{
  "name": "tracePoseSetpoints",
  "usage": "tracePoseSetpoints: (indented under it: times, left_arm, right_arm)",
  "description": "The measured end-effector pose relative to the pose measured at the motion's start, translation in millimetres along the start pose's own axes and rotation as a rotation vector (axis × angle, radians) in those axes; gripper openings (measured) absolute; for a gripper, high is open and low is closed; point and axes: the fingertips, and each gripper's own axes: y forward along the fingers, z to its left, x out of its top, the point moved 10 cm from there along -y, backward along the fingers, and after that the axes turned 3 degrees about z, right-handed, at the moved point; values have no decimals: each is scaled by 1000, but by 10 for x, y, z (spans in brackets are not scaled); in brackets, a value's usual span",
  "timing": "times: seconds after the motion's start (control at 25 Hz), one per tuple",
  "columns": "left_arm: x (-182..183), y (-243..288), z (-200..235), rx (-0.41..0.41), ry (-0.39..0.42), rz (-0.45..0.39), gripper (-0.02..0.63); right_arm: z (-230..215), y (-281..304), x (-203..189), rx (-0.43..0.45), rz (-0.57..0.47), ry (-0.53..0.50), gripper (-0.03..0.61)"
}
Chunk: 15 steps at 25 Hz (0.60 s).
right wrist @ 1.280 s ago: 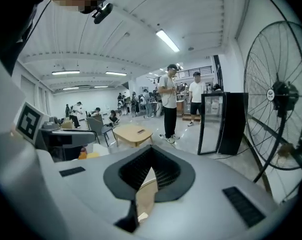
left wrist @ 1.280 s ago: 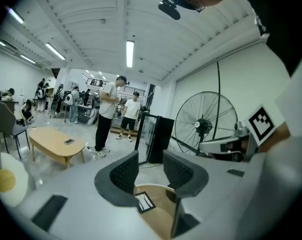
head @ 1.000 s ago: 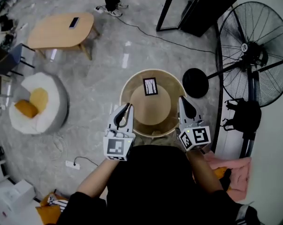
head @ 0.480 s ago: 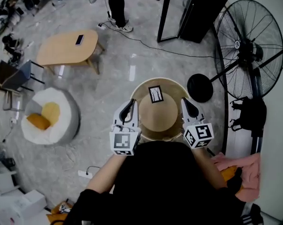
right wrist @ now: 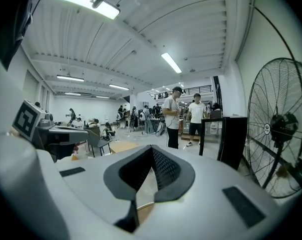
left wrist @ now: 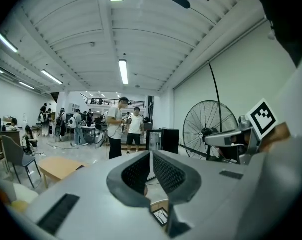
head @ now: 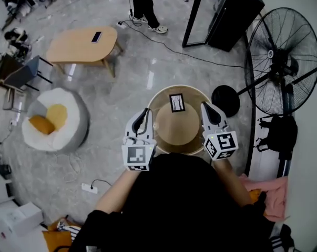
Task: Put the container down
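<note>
Up off the floor (head: 116, 104), the container (head: 174, 131) hangs between the left gripper (head: 143, 113) and right gripper (head: 205, 107), each pinched tight on opposite rim edges. Fan base (head: 225, 100) sits near its right edge, and there's open floor to the left.

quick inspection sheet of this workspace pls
surface: grey concrete floor.
job's things: round wooden container, a card inside.
clutter: power strip on the floor.
grippers: left gripper and right gripper both shut on the container's rim, on opposite sides.
cables: black cable across the floor beyond the container.
surroundings: wooden table with a phone, beanbag, pedestal fan, black cabinet, person standing.
</note>
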Motion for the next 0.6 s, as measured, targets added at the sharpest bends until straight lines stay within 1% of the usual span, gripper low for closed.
tracePoseSetpoints:
  times: [0.16,0.36,0.6]
  left_arm:
    - [-42,-65,116,7,-7,6,37]
    - [2,-49,179,-1,8,0,37]
    - [18,2,230,5,11,-14,37]
  right_arm:
    - [126,84,21,-1,-5,-2,21]
    - [207,130,53,8,-10,-9,21]
    - [163,117,94,-8,-24,-15,21]
